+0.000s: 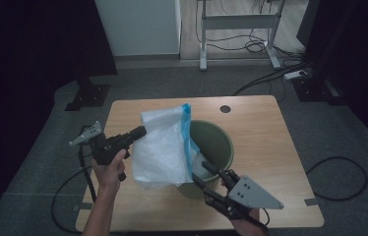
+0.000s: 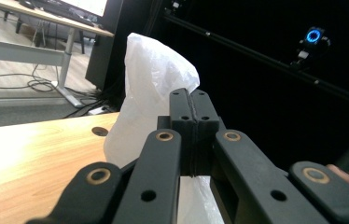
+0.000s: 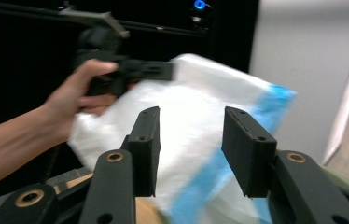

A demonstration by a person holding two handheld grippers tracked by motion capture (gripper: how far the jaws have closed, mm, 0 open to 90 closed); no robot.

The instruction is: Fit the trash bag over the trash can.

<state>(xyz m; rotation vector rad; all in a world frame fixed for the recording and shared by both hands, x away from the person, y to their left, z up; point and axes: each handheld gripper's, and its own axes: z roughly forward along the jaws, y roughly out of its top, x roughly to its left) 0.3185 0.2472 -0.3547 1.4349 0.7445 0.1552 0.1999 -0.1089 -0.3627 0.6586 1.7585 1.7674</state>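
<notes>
While left gripper jaws pinch bag — right gripper gapes.

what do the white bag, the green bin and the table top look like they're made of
White bag: thin plastic film by the look, crinkled and slightly see-through, with a blue band along one edge. Green bin: probably moulded plastic, smooth matte wall, even olive colour. Table top: wood or wood-look laminate; pale grain lines, soft sheen, which one is unclear.
</notes>
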